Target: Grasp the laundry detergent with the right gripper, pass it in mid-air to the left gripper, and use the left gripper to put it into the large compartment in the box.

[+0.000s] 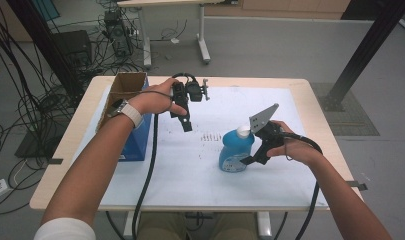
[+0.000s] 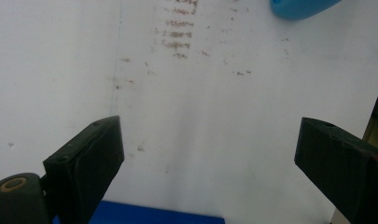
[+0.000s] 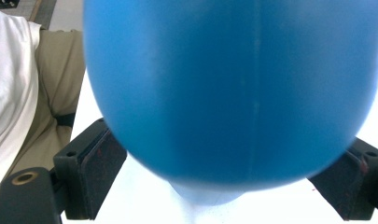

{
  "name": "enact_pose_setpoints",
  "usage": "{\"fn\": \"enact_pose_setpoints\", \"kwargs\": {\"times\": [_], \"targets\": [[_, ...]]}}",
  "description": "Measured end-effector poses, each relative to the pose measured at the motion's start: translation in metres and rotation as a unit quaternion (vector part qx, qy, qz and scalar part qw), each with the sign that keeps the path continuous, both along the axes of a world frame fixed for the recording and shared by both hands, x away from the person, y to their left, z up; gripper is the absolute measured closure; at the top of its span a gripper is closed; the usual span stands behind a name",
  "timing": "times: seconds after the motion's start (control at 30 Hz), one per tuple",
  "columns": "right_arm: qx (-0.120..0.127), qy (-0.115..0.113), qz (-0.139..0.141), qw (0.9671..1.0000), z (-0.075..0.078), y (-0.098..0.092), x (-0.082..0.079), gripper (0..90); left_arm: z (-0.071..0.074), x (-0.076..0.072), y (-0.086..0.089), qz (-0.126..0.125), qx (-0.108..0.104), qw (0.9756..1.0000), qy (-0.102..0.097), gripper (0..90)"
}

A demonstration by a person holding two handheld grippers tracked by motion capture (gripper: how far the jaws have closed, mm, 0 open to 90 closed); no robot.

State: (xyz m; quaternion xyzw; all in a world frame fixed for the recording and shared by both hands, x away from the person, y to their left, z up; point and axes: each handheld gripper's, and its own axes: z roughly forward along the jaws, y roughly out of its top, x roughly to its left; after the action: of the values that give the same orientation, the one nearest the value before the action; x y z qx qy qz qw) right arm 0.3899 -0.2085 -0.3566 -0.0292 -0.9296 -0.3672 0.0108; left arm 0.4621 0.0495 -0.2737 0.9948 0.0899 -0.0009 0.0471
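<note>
A blue bottle [image 1: 235,152] with a white cap [image 1: 244,131] stands on the white sheet right of the table's middle. My right gripper [image 1: 251,159] reaches it from the right, near the cap. In the right gripper view the bottle [image 3: 233,88] sits between the jaws, and both pads [image 3: 100,168] meet its sides; that gripper [image 3: 233,135] is shut on it. My left gripper [image 1: 186,125] hangs above the sheet left of the bottle and points down. Its jaws stand wide apart in the left gripper view [image 2: 210,123] with nothing between them. The bottle's edge [image 2: 298,7] shows at the top there.
A cardboard box [image 1: 126,85] with a blue side stands at the table's left edge, under the left wrist. The white sheet [image 1: 190,175] bears brown smudges [image 1: 208,136] near the bottle. Cables cover the floor at the left, and a black post [image 1: 365,50] rises at the right.
</note>
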Motion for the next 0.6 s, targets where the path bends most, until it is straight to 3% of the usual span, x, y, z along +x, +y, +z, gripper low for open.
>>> {"fn": "enact_pose_setpoints", "kwargs": {"times": [0.6], "targets": [[0.020,-0.002,-0.001,0.9998,-0.0059,0.0001,-0.0005,17.1,-0.0009,0.0003,0.0010,0.001,-0.001,1.0000,0.000,8.5]]}}
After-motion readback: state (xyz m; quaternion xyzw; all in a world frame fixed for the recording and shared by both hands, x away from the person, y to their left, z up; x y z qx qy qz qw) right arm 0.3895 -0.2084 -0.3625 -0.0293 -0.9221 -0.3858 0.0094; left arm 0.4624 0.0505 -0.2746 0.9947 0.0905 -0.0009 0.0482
